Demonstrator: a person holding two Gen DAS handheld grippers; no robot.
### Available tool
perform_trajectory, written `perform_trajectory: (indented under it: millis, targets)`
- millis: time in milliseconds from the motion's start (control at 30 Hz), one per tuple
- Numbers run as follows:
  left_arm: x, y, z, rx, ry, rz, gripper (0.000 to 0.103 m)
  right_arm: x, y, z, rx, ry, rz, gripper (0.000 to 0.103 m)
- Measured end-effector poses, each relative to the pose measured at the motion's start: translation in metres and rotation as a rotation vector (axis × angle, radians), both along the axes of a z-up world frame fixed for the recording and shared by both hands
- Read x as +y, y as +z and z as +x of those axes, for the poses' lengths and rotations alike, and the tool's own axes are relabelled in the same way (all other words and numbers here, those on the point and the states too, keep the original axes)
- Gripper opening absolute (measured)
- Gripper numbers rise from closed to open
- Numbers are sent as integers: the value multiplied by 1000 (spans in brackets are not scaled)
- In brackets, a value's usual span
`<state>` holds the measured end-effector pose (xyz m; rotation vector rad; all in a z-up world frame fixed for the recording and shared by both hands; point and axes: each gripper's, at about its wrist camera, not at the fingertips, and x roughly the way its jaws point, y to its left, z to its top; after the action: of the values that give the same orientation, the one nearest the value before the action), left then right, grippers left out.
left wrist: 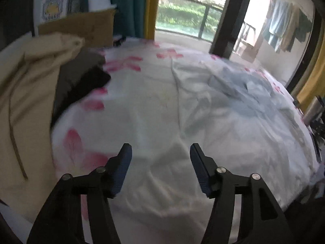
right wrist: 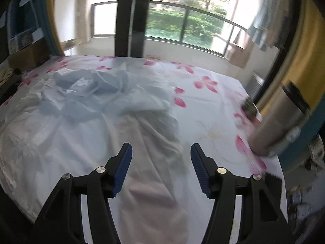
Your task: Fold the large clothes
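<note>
A large white garment [right wrist: 97, 105] with pale blue parts is seen lying crumpled across the middle of a bed sheet [right wrist: 205, 109] printed with pink flowers. Nothing is gripped: the left gripper [left wrist: 160, 152] and the right gripper [right wrist: 161, 152] are held above the cloth with jaws apart. A cardboard box [left wrist: 81, 28] holding cartons is seen beyond the bed's far left corner. A steel flask [right wrist: 280, 120] is stood at the right edge. Folded dark clothes [left wrist: 81, 79] and a cream hoodie [left wrist: 30, 93] are piled along the left side.
</note>
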<state>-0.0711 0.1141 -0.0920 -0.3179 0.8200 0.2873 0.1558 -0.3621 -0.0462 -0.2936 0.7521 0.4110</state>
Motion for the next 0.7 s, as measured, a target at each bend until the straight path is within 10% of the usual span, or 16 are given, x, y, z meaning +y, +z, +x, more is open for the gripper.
perform_trajectory:
  millis: [600,700]
  targets:
    - [-30,-19,-19,122,8,91,62,-108,-44,-26,119,-260,101,67]
    - [-30,-18,-18,132,0,131,13,-105,-52,-31,131,-233,108,67]
